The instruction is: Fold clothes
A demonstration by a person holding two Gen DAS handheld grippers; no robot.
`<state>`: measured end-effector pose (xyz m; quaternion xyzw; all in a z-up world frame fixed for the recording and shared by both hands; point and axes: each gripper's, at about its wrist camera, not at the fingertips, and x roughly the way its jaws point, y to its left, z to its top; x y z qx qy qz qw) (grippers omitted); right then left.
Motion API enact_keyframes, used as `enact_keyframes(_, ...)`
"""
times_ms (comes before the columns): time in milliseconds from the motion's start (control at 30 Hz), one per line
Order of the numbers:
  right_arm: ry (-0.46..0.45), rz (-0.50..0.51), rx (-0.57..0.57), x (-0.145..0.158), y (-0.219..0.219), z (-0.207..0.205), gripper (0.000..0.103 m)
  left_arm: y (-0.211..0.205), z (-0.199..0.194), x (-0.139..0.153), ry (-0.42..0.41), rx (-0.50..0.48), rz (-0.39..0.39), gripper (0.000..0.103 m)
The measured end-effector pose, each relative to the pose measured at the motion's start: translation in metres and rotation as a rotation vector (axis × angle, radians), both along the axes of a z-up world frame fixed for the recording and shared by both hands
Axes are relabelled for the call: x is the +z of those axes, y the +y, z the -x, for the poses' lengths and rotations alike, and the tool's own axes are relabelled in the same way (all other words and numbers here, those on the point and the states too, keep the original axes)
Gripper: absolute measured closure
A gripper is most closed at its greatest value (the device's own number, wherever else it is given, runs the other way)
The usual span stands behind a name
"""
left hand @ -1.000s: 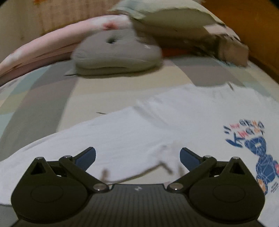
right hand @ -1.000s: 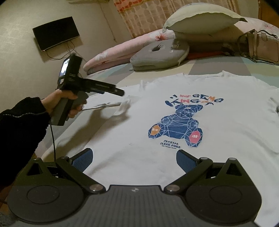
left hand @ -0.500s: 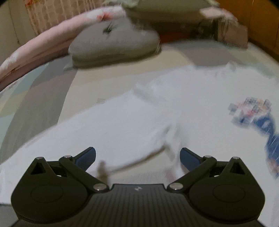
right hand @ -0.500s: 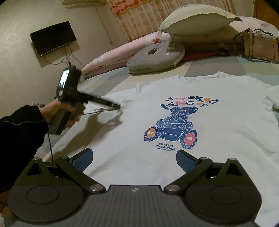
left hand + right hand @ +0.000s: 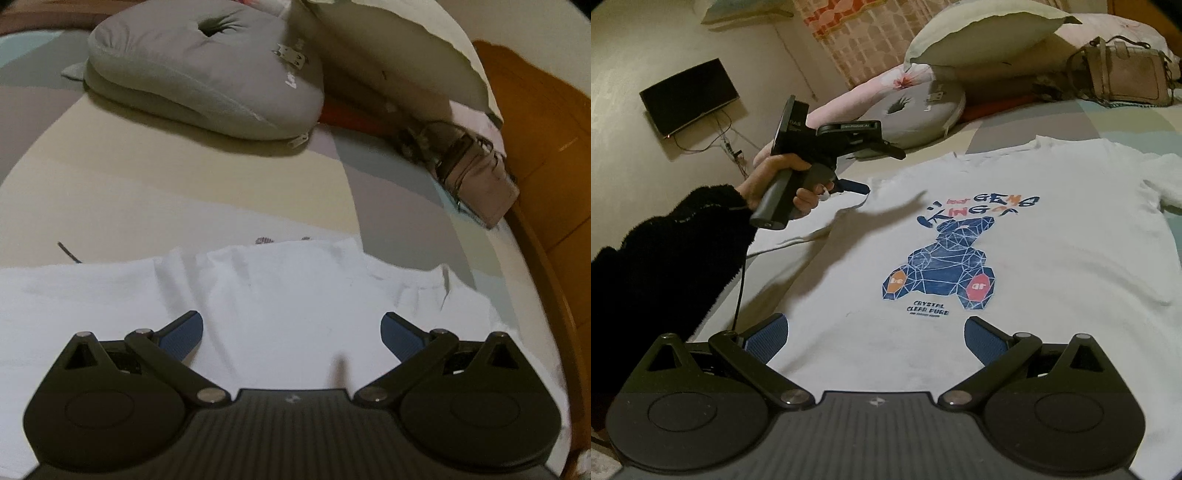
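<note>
Left tongs (image 5: 862,170) lifting off T-shirt (image 5: 1015,258) shoulder, jaws wide, sleeve dropped; right tongs (image 5: 875,338) hovering wide at hem; fold not yet begun.

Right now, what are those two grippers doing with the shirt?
Left gripper open, above shirt's shoulder. Right gripper open, over the hem. White T-shirt flat, unfolded. Nothing on it.
</note>
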<state>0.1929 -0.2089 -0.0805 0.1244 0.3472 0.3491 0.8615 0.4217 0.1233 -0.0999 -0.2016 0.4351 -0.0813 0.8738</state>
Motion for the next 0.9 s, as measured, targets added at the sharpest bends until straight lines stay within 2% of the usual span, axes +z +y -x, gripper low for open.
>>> enact_keyframes(133,0.022,-0.008,-0.016,-0.002,-0.004,-0.003,0.000,-0.004,-0.005,-0.006,0.016,0.017,-0.035,0.001)
enact_keyframes(300,0.034,-0.019,-0.023,-0.003,-0.006,-0.004,0.000,-0.001,-0.012,-0.012,0.017,0.040,-0.031,0.001)
enact_keyframes(567,0.052,-0.008,-0.020,-0.006,-0.004,-0.006,0.000,0.010,-0.044,-0.022,-0.015,0.088,-0.074,0.001)
enact_keyframes(767,0.044,0.002,-0.029,-0.005,-0.005,-0.005,0.000,0.004,-0.041,-0.008,-0.045,0.096,-0.152,0.001)
enact_keyframes(900,0.038,0.002,-0.027,-0.005,-0.004,-0.004,0.000,-0.001,-0.020,0.004,-0.051,0.037,-0.093,0.001)
